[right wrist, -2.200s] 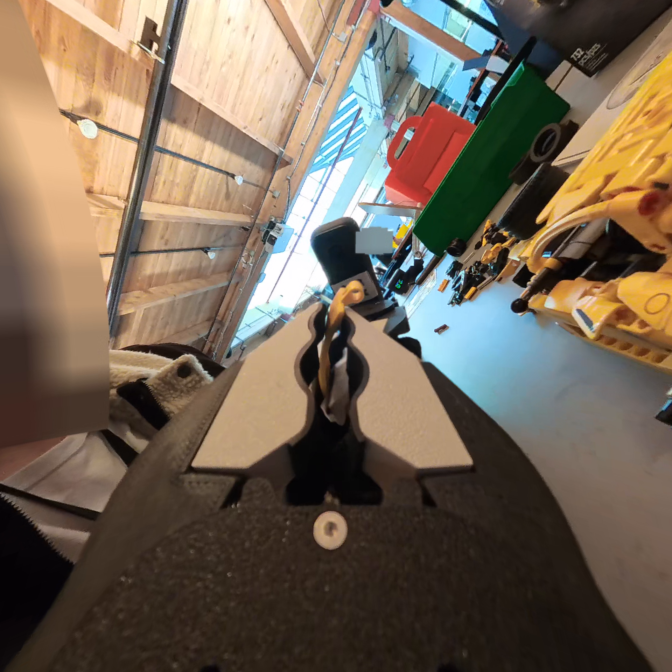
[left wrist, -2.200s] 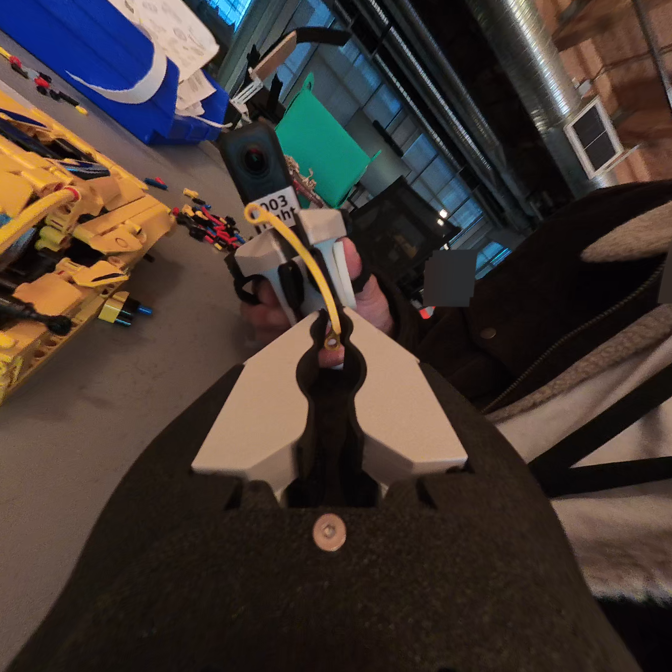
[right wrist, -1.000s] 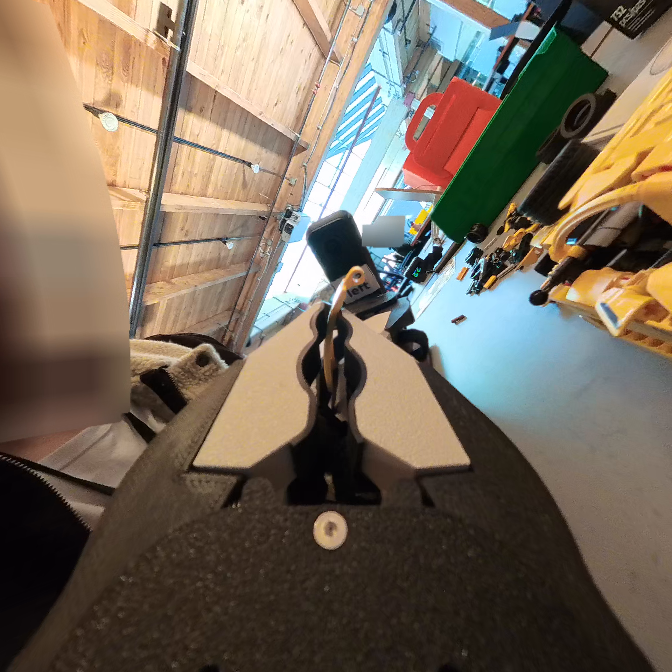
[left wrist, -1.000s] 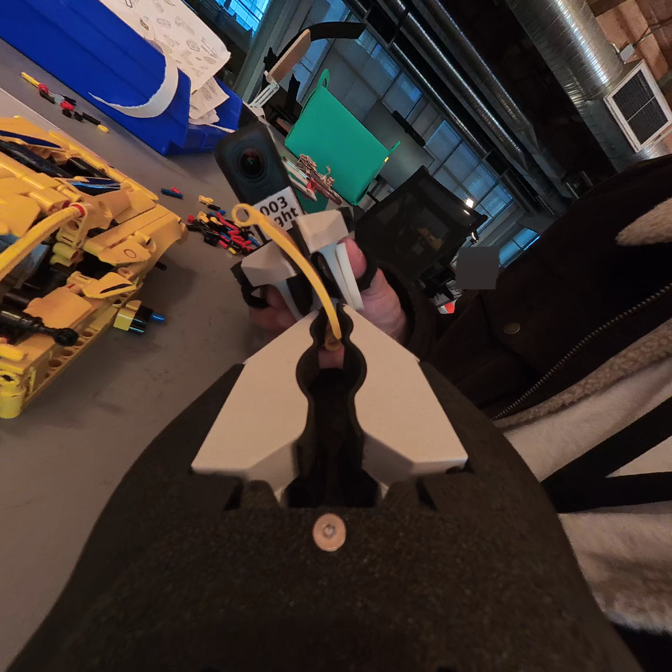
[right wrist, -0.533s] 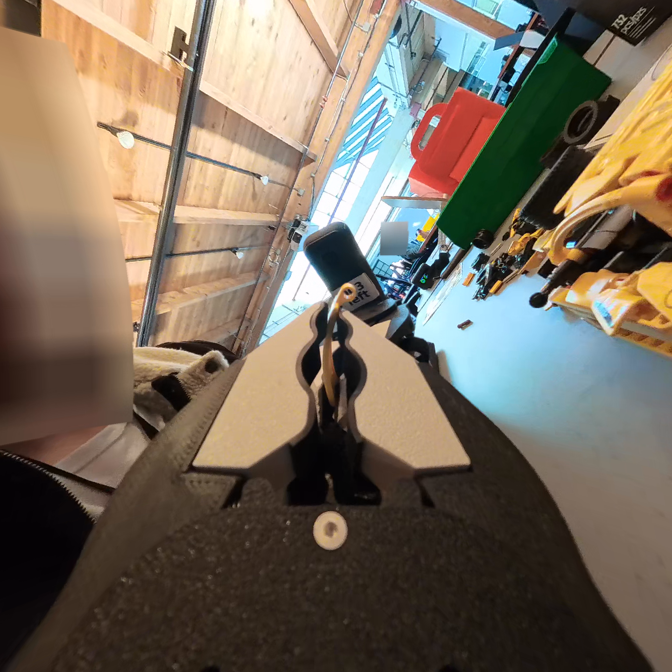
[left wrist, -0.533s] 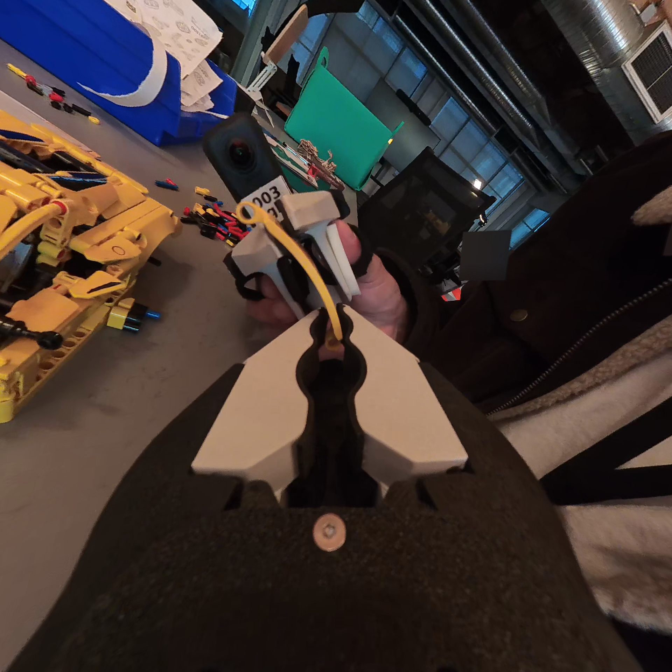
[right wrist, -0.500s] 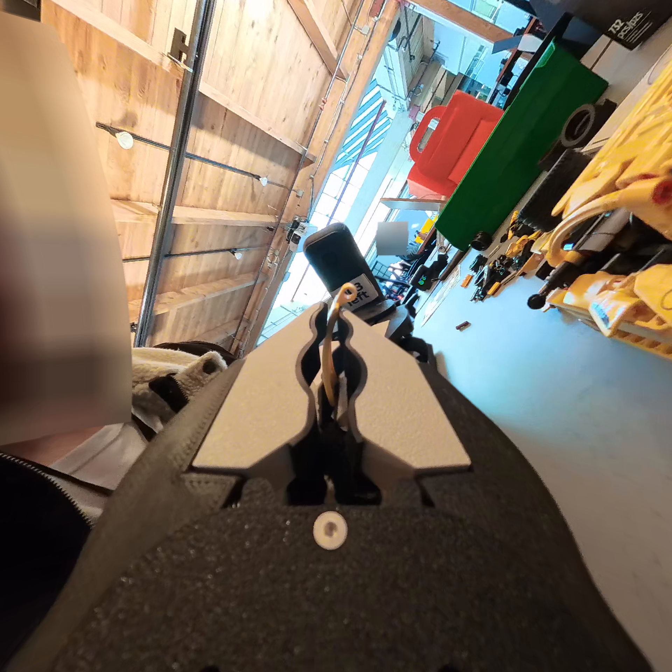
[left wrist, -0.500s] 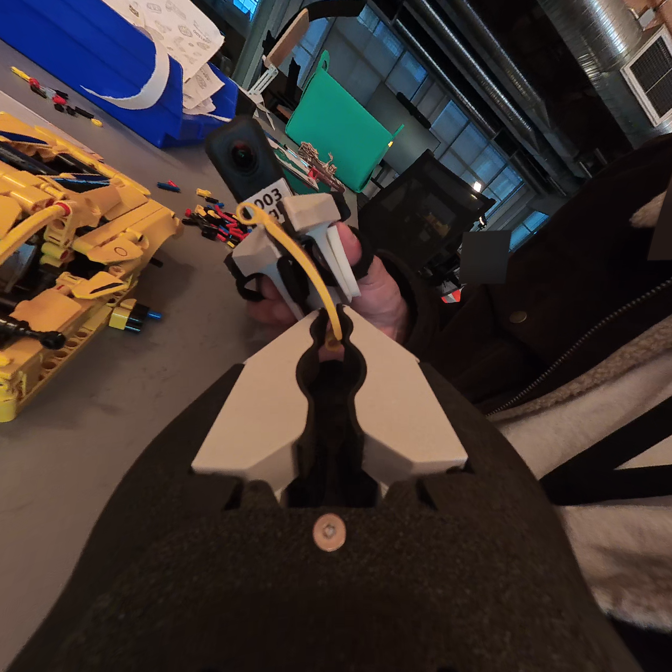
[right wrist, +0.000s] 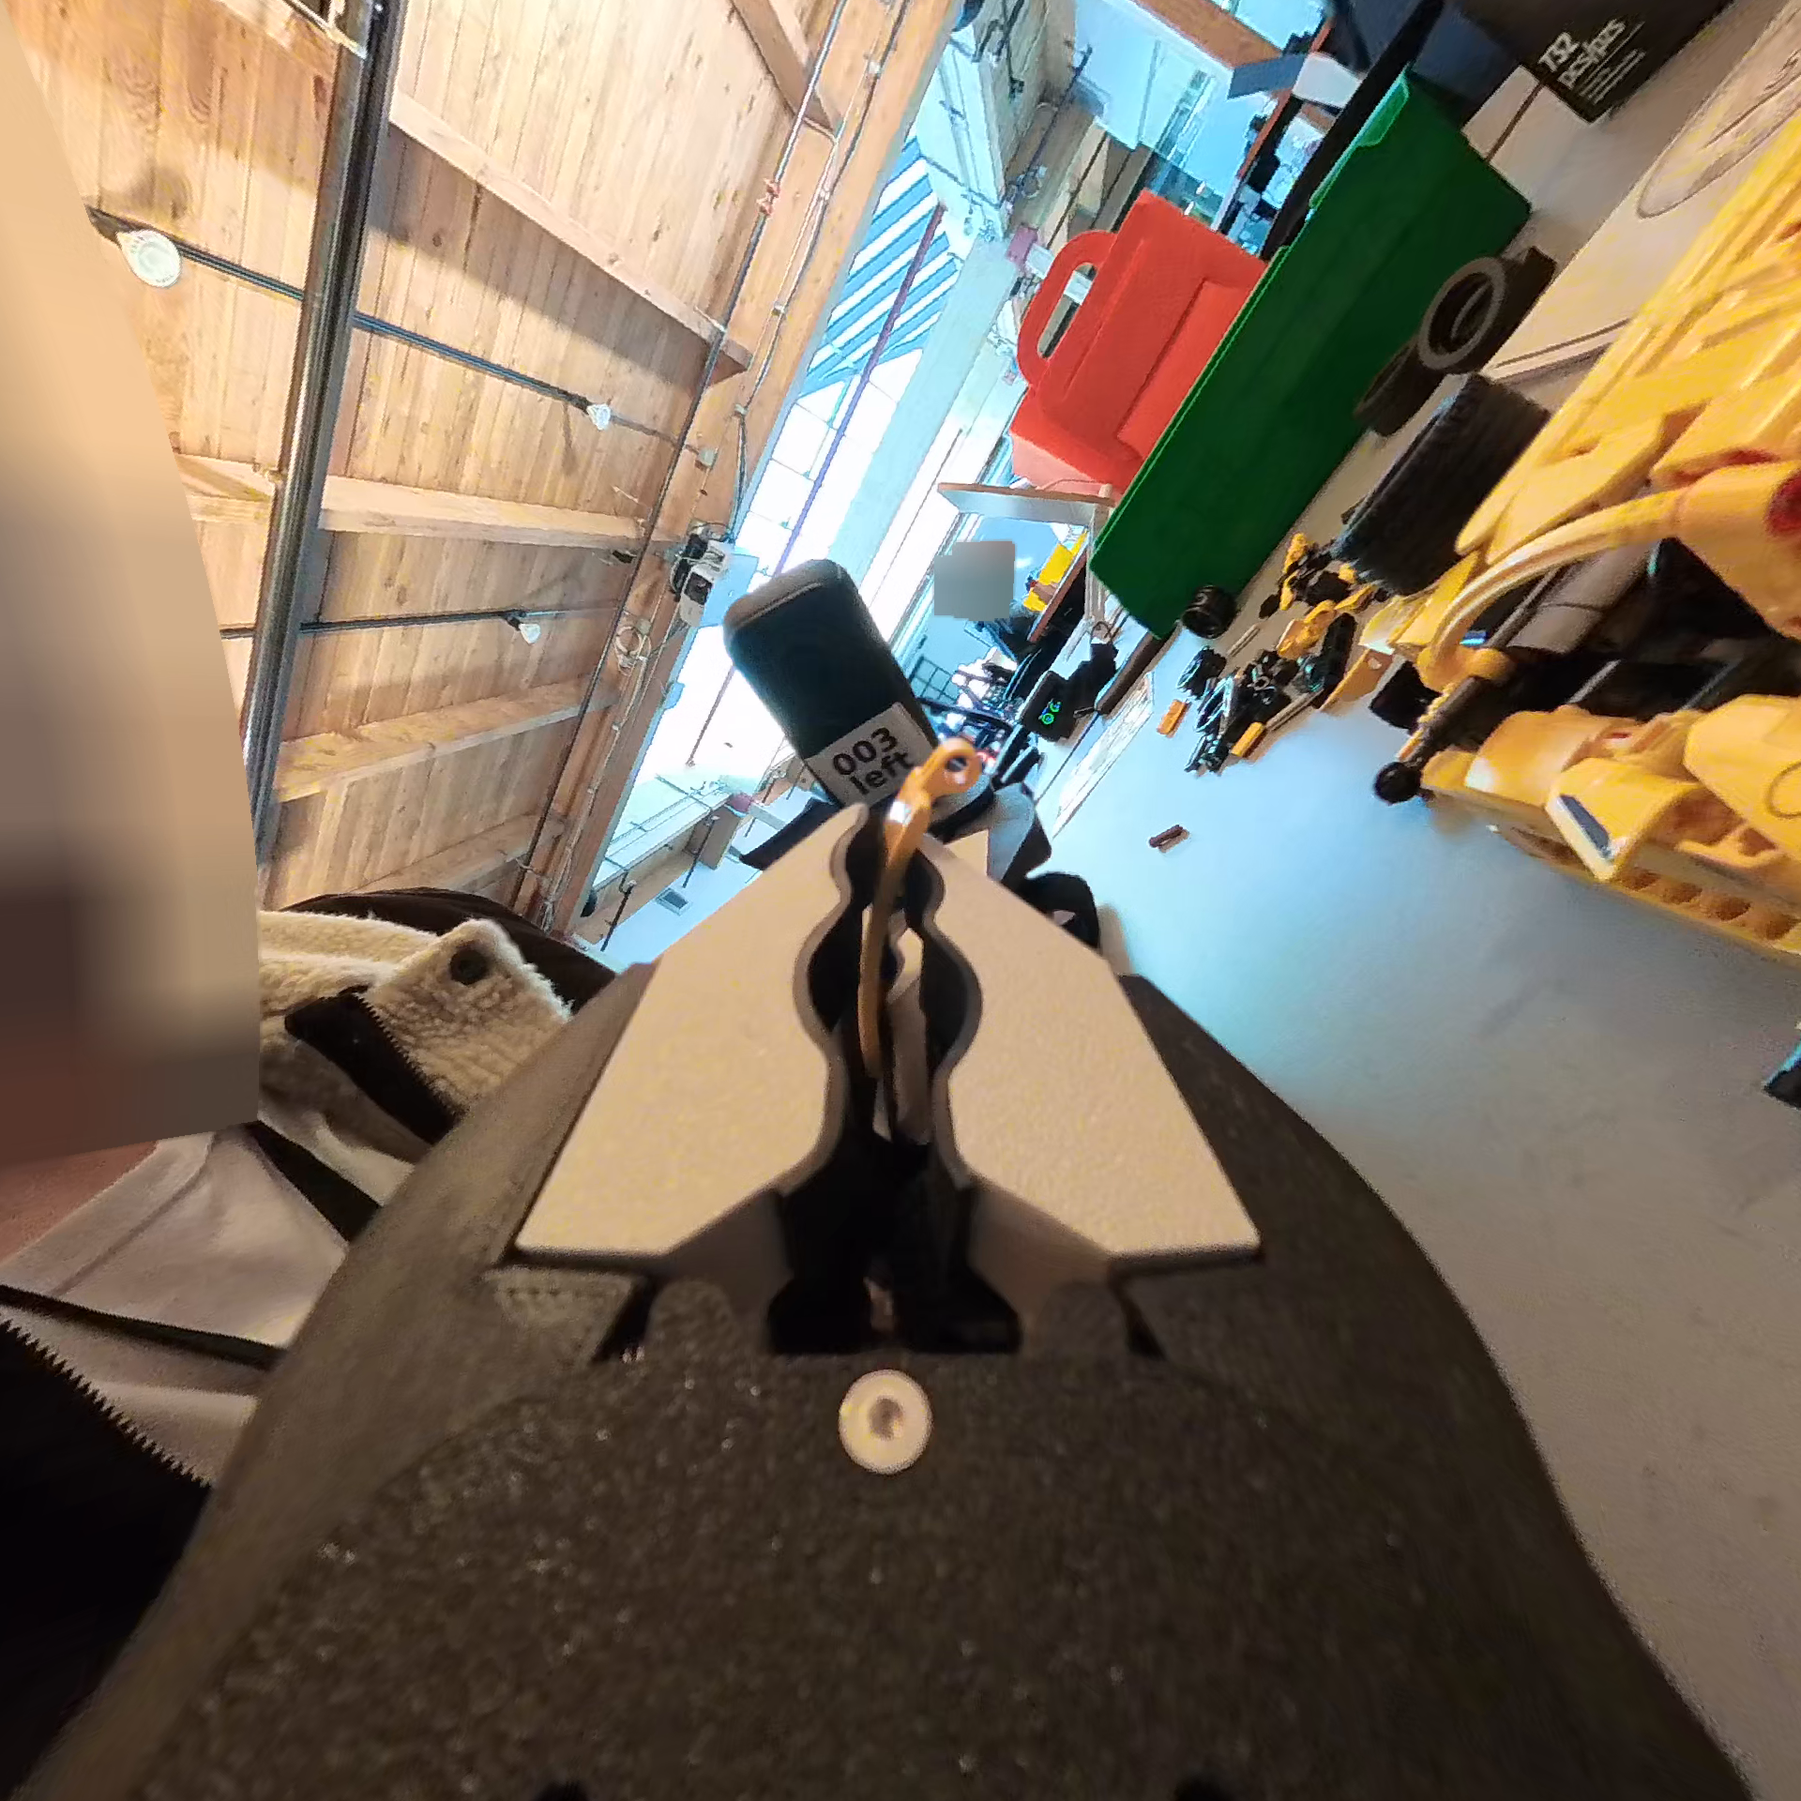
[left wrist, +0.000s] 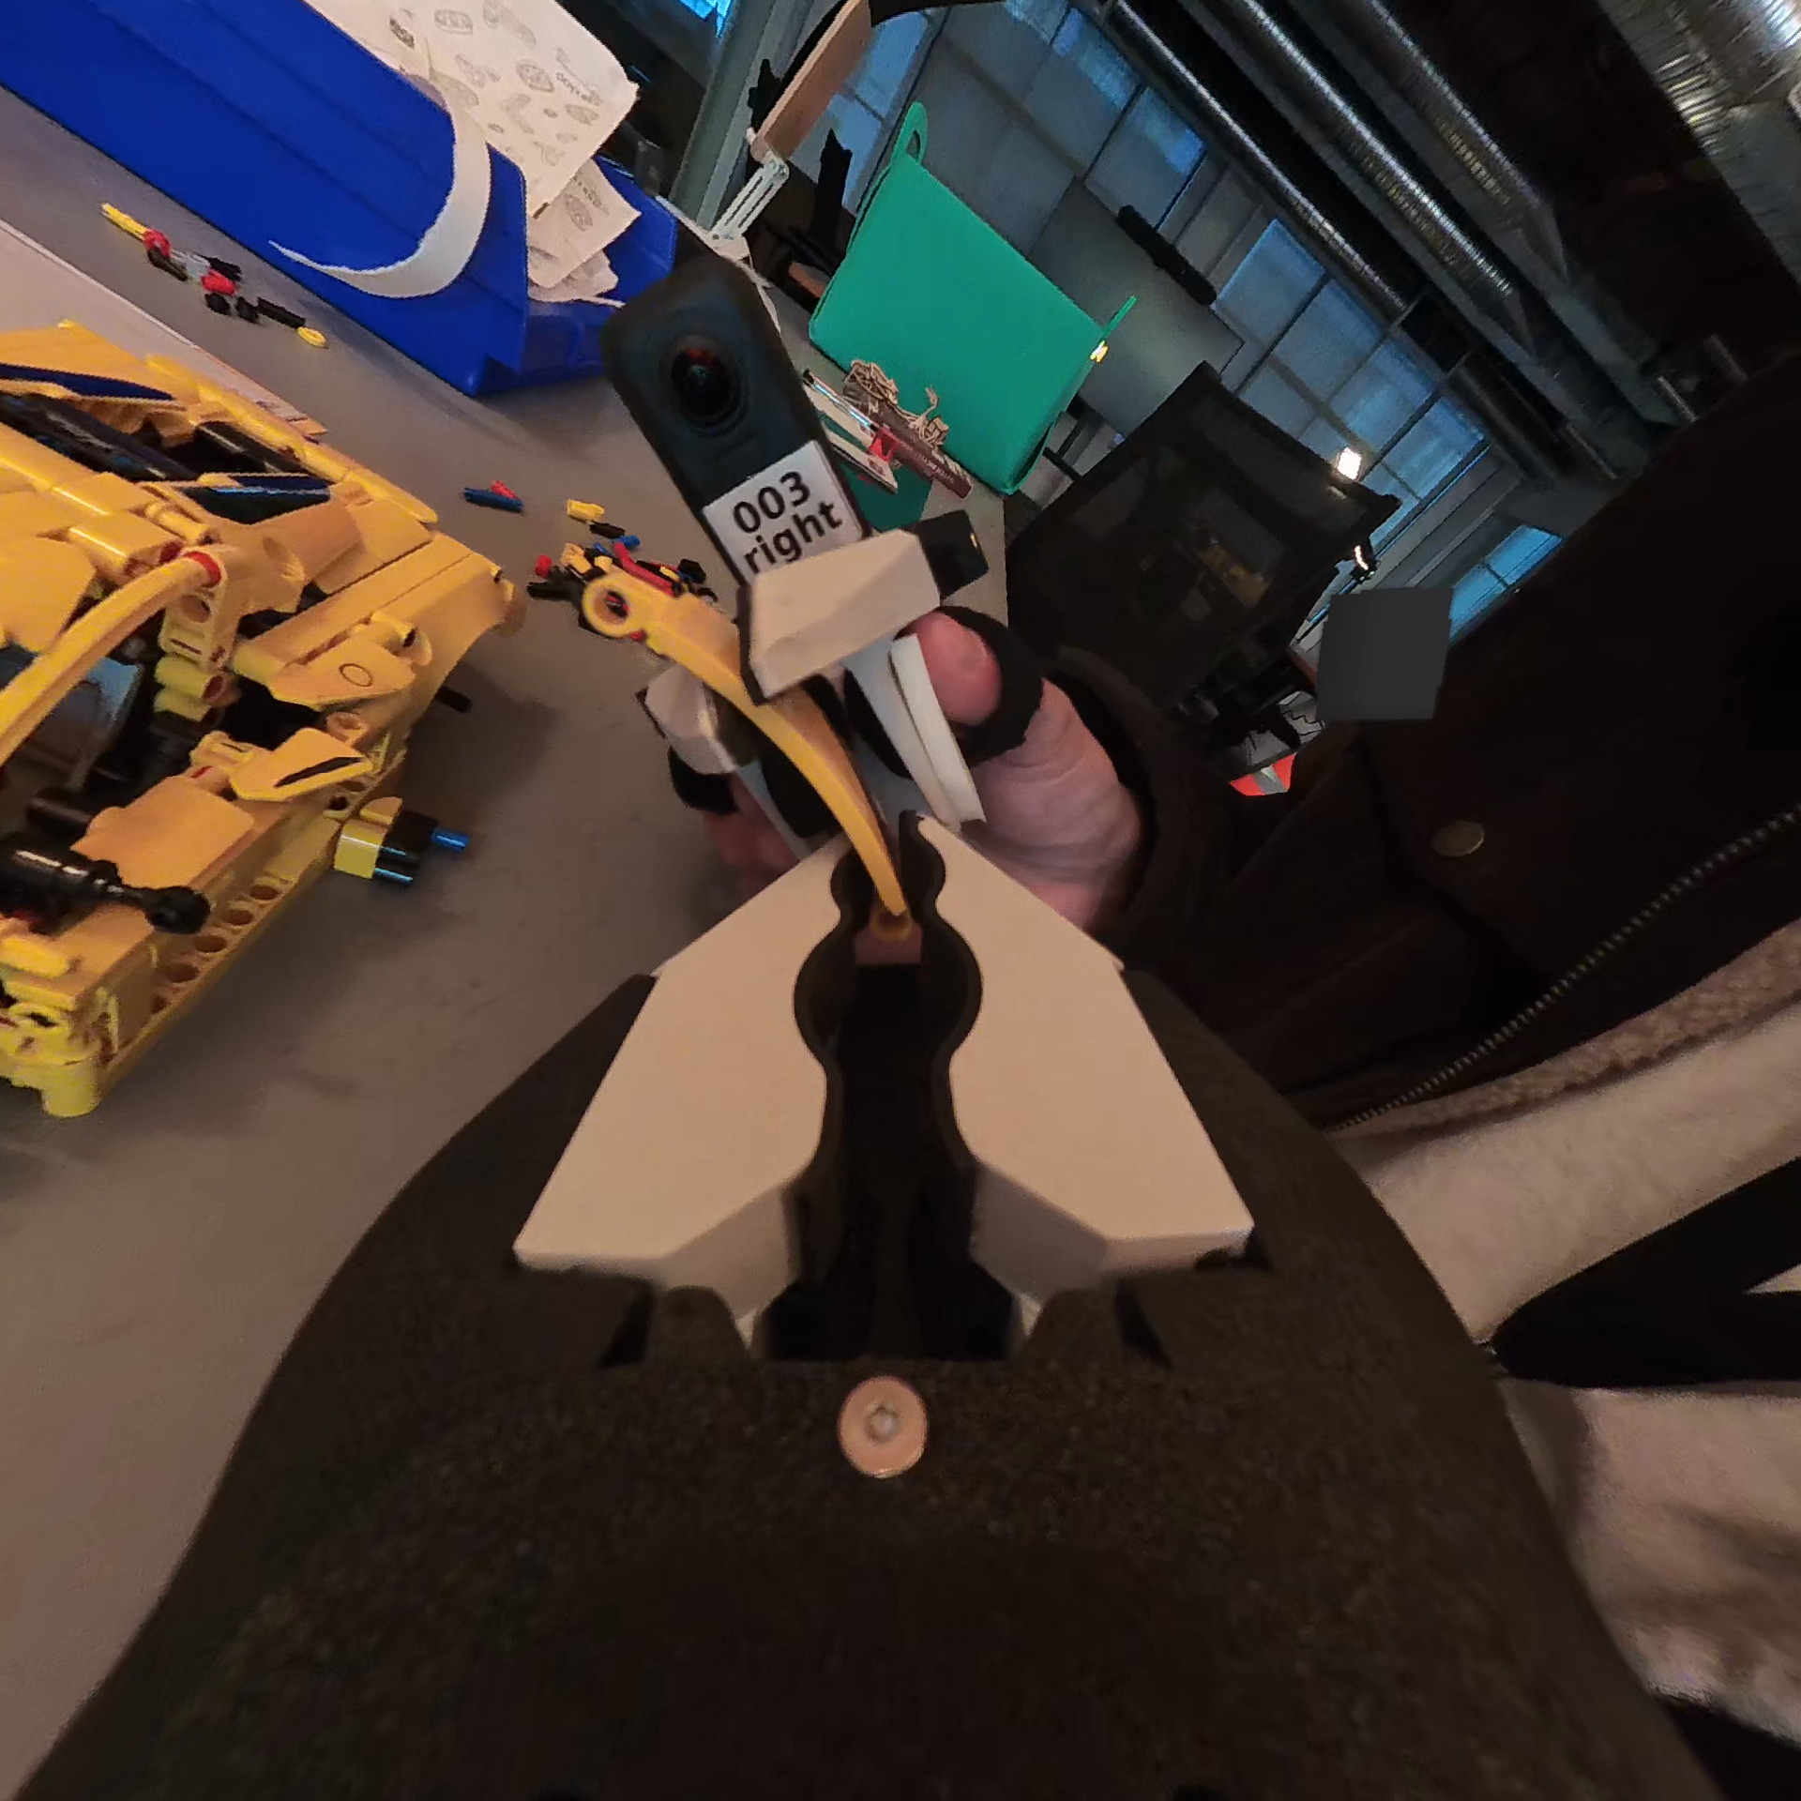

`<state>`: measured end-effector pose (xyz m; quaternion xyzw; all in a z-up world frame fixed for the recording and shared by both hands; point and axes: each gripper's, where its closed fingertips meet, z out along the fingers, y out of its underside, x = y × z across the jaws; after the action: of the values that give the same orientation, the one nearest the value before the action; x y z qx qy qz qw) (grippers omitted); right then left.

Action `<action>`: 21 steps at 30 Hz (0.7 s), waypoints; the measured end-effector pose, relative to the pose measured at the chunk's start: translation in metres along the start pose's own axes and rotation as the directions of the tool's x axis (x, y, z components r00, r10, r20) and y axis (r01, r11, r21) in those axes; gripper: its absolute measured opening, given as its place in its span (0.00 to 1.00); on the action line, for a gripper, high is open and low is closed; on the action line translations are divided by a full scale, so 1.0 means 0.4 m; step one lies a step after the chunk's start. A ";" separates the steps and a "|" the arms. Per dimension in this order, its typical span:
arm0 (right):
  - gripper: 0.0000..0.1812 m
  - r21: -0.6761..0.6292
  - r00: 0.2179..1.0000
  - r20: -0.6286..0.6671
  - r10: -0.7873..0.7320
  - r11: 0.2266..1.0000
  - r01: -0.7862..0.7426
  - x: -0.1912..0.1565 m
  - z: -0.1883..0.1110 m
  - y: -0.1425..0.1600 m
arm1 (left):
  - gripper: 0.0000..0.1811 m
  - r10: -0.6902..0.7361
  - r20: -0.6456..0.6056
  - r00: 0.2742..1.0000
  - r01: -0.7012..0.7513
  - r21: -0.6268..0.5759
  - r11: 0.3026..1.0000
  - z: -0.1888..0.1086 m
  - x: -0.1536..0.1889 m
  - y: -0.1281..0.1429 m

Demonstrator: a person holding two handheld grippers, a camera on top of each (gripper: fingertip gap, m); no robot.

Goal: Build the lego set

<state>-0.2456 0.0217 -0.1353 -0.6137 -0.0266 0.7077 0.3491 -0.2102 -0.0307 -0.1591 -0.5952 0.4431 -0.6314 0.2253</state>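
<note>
A thin curved yellow flexible piece [left wrist: 780, 721] is held in the air between both grippers. My left gripper [left wrist: 882, 853] is shut on its lower end. My right gripper [left wrist: 765, 697] faces the left one and is shut on the piece's middle, with the eyelet end [left wrist: 609, 614] sticking out to the upper left. In the right wrist view the piece [right wrist: 882, 936] runs up through the shut right gripper [right wrist: 892, 843], its eyelet in front of the left gripper's camera [right wrist: 819, 663]. The large yellow lego car [left wrist: 195, 682] lies on the grey table [left wrist: 292, 1121].
Loose small pieces [left wrist: 624, 565] lie beyond the car, near a blue bin [left wrist: 292, 127] and a green bin [left wrist: 955, 322]. In the right wrist view black tyres [right wrist: 1462, 322] and a green box [right wrist: 1316, 322] stand behind the car [right wrist: 1608, 682]. A person's dark coat [left wrist: 1511, 780] is close on the right. Left tips to right tips: about 6 centimeters.
The right gripper has turned and come closer, so one of its fingers now covers the piece's middle. The eyelet end sits lower. Both grippers still hold the piece.
</note>
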 end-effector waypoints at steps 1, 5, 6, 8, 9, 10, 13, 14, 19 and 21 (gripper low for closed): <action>0.00 0.002 1.000 -0.009 -0.006 1.000 0.006 0.002 0.000 0.000 | 0.03 0.004 0.004 1.000 -0.004 -0.003 1.000 0.001 0.000 0.001; 0.00 0.008 1.000 -0.008 0.011 1.000 -0.011 0.005 0.000 -0.001 | 0.03 0.012 0.014 1.000 -0.012 -0.020 1.000 0.007 -0.001 0.007; 0.00 0.007 1.000 -0.007 0.012 1.000 -0.012 0.006 0.000 -0.001 | 0.03 0.012 0.012 1.000 -0.011 -0.022 1.000 0.007 -0.001 0.008; 0.01 0.027 1.000 -0.013 0.015 1.000 -0.014 0.010 -0.004 -0.009 | 0.03 0.020 0.013 1.000 -0.020 -0.037 0.999 0.011 0.001 0.013; 0.01 0.027 1.000 -0.005 0.019 0.999 -0.019 0.009 -0.003 -0.009 | 0.03 0.022 0.014 1.000 -0.021 -0.033 0.999 0.010 0.001 0.012; 0.02 0.016 0.999 0.016 0.031 0.999 -0.031 0.006 0.000 -0.007 | 0.03 0.016 0.001 1.000 -0.016 -0.025 1.000 0.007 0.004 0.009; 0.05 0.017 0.996 0.061 0.060 0.998 -0.062 0.001 -0.005 -0.014 | 0.02 -0.053 -0.072 0.996 0.056 0.036 0.998 -0.012 0.010 -0.014; 0.08 0.016 0.995 0.073 0.070 0.997 -0.071 -0.002 -0.008 -0.016 | 0.02 -0.076 -0.102 0.992 0.082 0.060 0.995 -0.021 0.013 -0.024; 0.05 0.002 0.999 0.040 0.025 1.000 -0.025 -0.003 -0.032 -0.025 | 0.02 -0.119 -0.126 0.985 0.136 0.130 0.982 -0.044 0.004 -0.049; 0.02 -0.023 0.999 0.034 0.007 1.000 -0.006 -0.006 -0.028 -0.017 | 0.03 -0.104 -0.116 0.988 0.114 0.087 0.990 -0.031 0.008 -0.034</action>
<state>-0.2326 0.0212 -0.1327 -0.6057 -0.0384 0.7187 0.3393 -0.2195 -0.0229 -0.1449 -0.5712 0.3918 -0.6950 0.1930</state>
